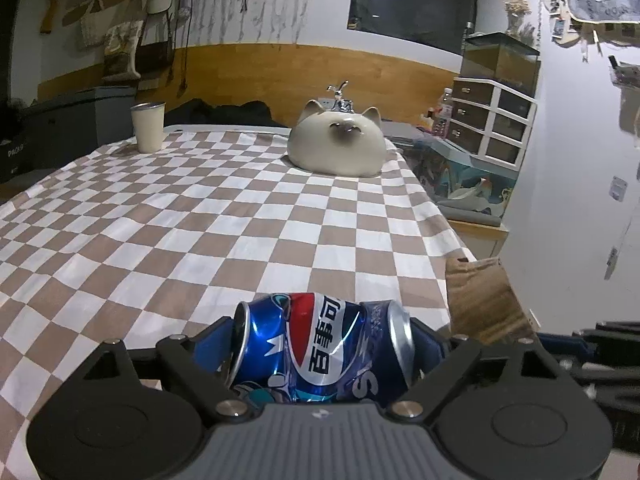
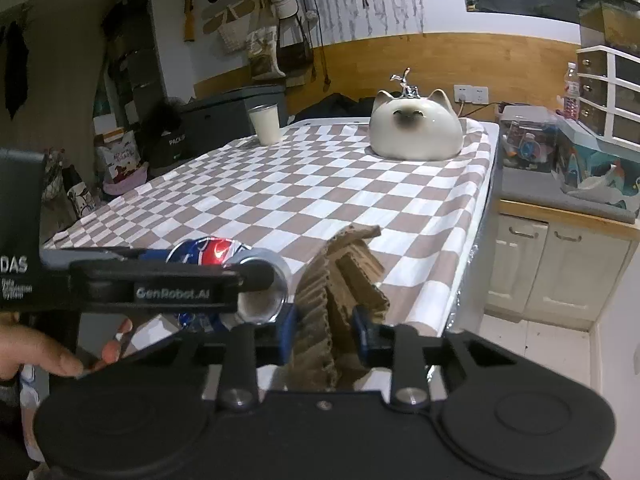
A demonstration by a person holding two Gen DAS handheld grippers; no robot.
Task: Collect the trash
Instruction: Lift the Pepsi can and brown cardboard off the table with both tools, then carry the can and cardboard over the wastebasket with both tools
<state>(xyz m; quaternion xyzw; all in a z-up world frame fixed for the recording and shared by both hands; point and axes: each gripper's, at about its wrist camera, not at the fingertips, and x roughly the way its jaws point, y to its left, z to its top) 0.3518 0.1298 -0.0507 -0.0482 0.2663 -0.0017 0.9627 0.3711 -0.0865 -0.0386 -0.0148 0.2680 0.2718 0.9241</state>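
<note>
A crushed blue Pepsi can (image 1: 320,352) lies sideways at the near edge of the checked table (image 1: 200,220). My left gripper (image 1: 320,344) spans it lengthwise, with a blue pad against each end of the can. In the right wrist view the same can (image 2: 208,250) shows behind the left gripper's black finger (image 2: 180,280). A crumpled piece of brown corrugated cardboard (image 2: 344,264) stands up between the blue pads of my right gripper (image 2: 326,332), which press on its lower part. That cardboard (image 1: 480,300) also shows at the table's right edge in the left wrist view.
A cream cat-shaped ceramic piece (image 1: 336,144) and a white cup (image 1: 148,128) stand at the far end of the table. To the right of the table are a low cabinet (image 2: 560,264) and stacked drawers (image 1: 492,120). A person's hand (image 2: 40,352) holds the left gripper.
</note>
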